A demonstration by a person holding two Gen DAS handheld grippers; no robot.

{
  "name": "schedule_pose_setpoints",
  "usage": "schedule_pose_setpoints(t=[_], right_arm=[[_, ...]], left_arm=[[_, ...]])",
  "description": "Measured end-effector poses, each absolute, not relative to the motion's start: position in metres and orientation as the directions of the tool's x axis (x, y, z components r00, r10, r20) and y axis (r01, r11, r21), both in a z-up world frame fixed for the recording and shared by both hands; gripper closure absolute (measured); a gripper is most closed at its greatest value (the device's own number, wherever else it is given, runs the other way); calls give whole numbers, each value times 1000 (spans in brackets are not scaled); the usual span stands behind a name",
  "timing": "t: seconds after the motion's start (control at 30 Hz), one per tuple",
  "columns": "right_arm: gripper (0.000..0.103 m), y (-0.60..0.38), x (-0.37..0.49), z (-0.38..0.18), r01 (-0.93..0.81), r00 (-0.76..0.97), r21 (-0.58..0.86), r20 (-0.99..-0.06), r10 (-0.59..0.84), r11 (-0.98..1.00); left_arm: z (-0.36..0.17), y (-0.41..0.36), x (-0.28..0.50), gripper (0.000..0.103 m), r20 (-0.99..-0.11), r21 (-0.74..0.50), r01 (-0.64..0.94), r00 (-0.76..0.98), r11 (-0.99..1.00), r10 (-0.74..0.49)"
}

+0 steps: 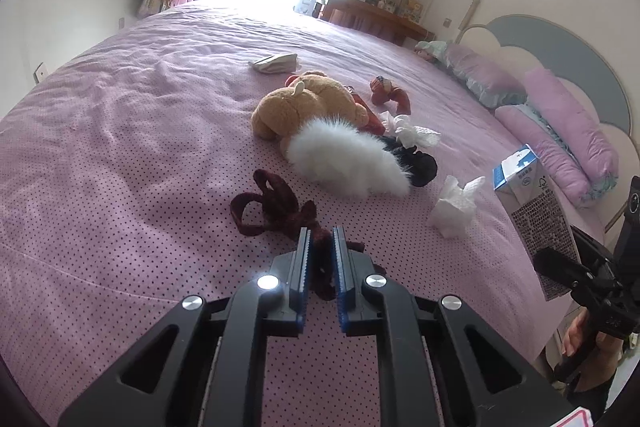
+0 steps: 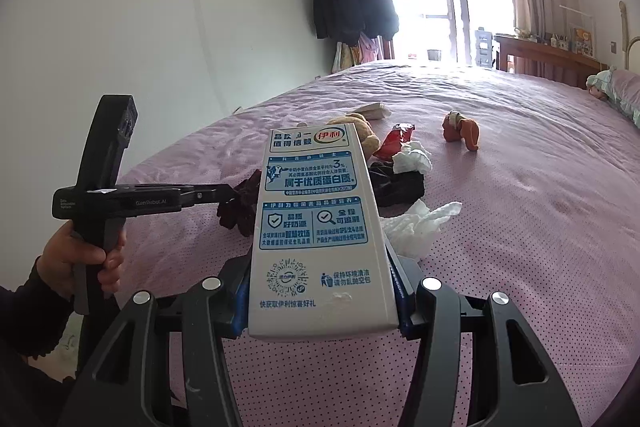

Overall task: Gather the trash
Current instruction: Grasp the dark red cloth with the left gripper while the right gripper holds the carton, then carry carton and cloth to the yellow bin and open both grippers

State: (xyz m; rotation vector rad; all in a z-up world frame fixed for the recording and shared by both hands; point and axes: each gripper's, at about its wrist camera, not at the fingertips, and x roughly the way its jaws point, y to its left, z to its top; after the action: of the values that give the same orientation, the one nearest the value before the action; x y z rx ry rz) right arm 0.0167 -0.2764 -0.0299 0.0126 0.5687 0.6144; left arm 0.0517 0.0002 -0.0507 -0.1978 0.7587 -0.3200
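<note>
A: Left gripper [image 1: 321,231]?
B: Fingers pinched narrow on the dark red velvet bow [image 1: 276,205], limp and light, lying on the bed [image 1: 120,147].
A: Right gripper [image 2: 320,291]?
B: Clamped across the milk carton [image 2: 316,227], low on its sides; stiff, light, crushable. Soft tissue [image 1: 454,205] lies beside it.

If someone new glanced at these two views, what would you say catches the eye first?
Probably the white-and-blue milk carton, clamped upright in the right tool and filling the right wrist view. Next, the left tool pinched shut on a dark red velvet bow lying on the pink dotted bedspread. Beyond it lie a brown teddy bear and crumpled white tissues.
</note>
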Motion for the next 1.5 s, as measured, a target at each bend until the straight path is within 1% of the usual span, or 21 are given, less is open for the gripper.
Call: schedule_pose_setpoints(t=[0.1, 0.2, 0.3, 0.43, 0.53, 0.67, 0.87, 1.07, 1.2, 1.37, 1.5], right_arm=[[51, -276, 13, -29, -540, 672, 176, -499, 548, 823], [51, -276, 8, -28, -542, 672, 182, -493, 553, 821], [51, -279, 6, -26, -538, 678, 181, -488, 550, 823], [51, -287, 0, -22, -520, 692, 199, -471, 546, 831], [51, -296, -9, -18, -501, 710, 202, -459, 533, 842], [51, -315, -30, -13, -452, 747, 196, -450, 490, 870], [51, -365, -83, -8, -307, 819, 189, -446, 361, 933], [51, -420, -158, -14, -84, 878, 175, -452, 156, 981], [51, -453, -212, -26, 83, 883, 194, -469, 18, 977], [51, -486, -278, -51, 288, 847, 212, -512, -145, 934], [51, -506, -324, -80, 408, 797, 255, -568, -206, 877]], left_arm=[[-52, 4, 48, 94, -643, -294, 200, 682, 934, -349], [-46, 5, 40, 95, -616, -324, 210, 693, 923, -374], [-34, 0, 34, 95, -591, -328, 251, 698, 911, -405], [-14, -13, 29, 95, -550, -368, 321, 682, 873, -482], [-1, -35, 26, 95, -529, -353, 380, 673, 855, -517], [6, -73, 21, 95, -523, -331, 465, 634, 821, -569], [-1, -150, 5, 95, -544, -332, 619, 491, 712, -681], [-10, -229, -25, 95, -562, -346, 750, 314, 563, -765], [-17, -277, -53, 95, -580, -344, 818, 202, 462, -789], [-33, -335, -101, 95, -603, -365, 877, 32, 312, -797], [-56, -374, -140, 95, -641, -371, 901, -74, 224, -764]])
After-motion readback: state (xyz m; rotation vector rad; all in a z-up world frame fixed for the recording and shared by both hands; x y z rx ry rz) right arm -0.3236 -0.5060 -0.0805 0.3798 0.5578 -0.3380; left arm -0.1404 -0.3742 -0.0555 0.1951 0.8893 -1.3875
